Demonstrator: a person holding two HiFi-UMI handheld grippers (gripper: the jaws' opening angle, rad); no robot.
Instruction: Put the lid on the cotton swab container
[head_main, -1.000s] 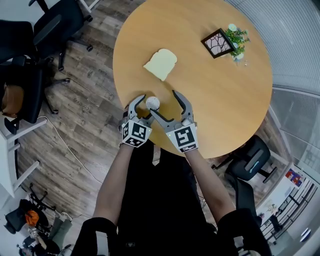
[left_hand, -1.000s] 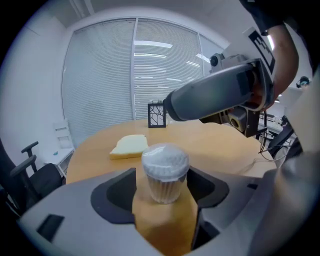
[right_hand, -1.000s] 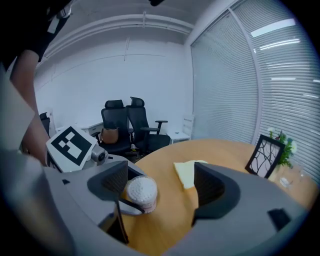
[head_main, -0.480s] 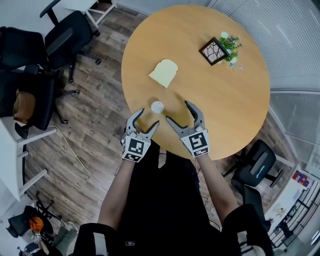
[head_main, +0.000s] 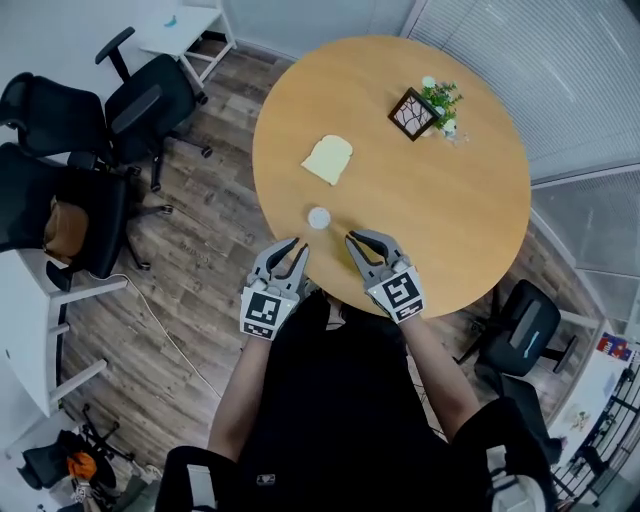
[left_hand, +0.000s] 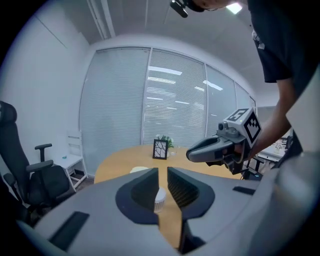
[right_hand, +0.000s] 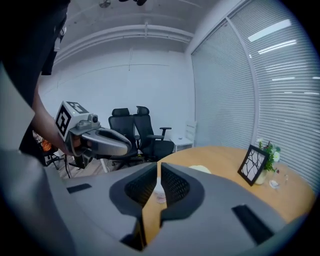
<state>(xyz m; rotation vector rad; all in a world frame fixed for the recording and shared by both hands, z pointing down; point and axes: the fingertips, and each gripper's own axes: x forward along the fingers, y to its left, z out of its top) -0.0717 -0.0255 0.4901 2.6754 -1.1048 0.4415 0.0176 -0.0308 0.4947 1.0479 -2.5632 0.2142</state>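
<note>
White cotton swab container (head_main: 319, 217) beyond, untouched; left gripper (head_main: 291, 248) fingers (left_hand: 136, 194) just closed to slit, right gripper (head_main: 357, 239) fingers fully; both empty.

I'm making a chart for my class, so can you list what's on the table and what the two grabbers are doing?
table: round, wooden
cotton swab container: upright near the person's edge, lid on
left gripper: empty, jaws just closing, narrow gap left
right gripper: empty, shut
also there: bread-shaped piece, picture frame, small plant
</note>
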